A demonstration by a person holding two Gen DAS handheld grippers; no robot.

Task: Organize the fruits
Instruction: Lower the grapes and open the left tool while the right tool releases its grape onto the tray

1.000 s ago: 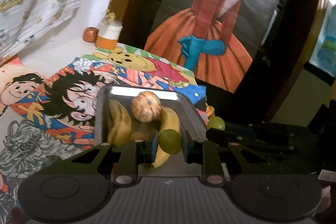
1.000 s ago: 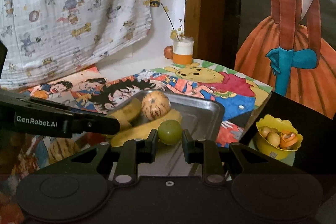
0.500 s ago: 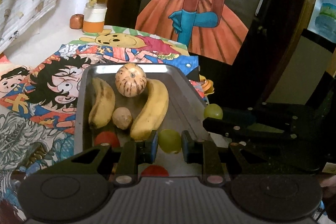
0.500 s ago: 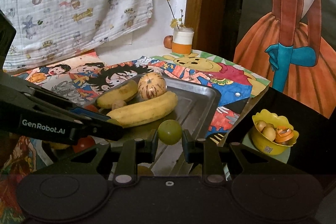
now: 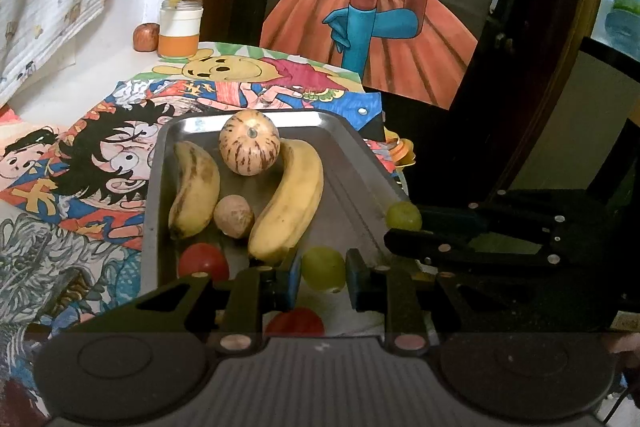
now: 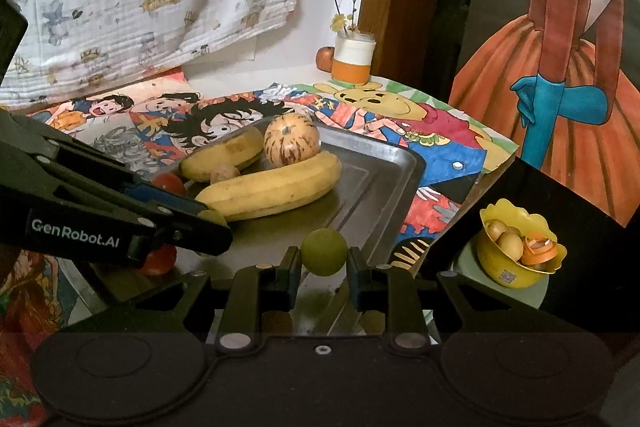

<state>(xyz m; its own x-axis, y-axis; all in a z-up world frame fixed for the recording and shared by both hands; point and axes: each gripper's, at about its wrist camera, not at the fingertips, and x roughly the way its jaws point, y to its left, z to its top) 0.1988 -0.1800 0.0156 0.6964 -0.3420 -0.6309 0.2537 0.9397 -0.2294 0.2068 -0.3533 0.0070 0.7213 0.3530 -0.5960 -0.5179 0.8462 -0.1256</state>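
Observation:
A metal tray [image 5: 352, 167] lies on the cartoon-printed cloth. It carries two bananas [image 5: 290, 203], a striped round melon [image 5: 249, 141], a small brown fruit [image 5: 234, 215] and red tomatoes [image 5: 203, 261]. My left gripper [image 5: 322, 277] is shut on a green round fruit [image 5: 323, 267] over the tray's near end. The right gripper [image 6: 324, 261] is shut on a second green fruit [image 6: 324, 251] above the tray's near right side. In the left wrist view that second fruit [image 5: 404, 215] shows at the right gripper's tip, by the tray's right rim.
A yellow bowl [image 6: 516, 255] of small fruits stands below the table's right edge. A jar [image 5: 180, 31] with an orange band and an apple [image 5: 146, 37] sit at the back by the wall. A large painting leans behind the table.
The left gripper has shifted and rolled, keeping its green fruit; the whole tray and the tomatoes now show in its view. The right gripper has barely moved and still grips its fruit.

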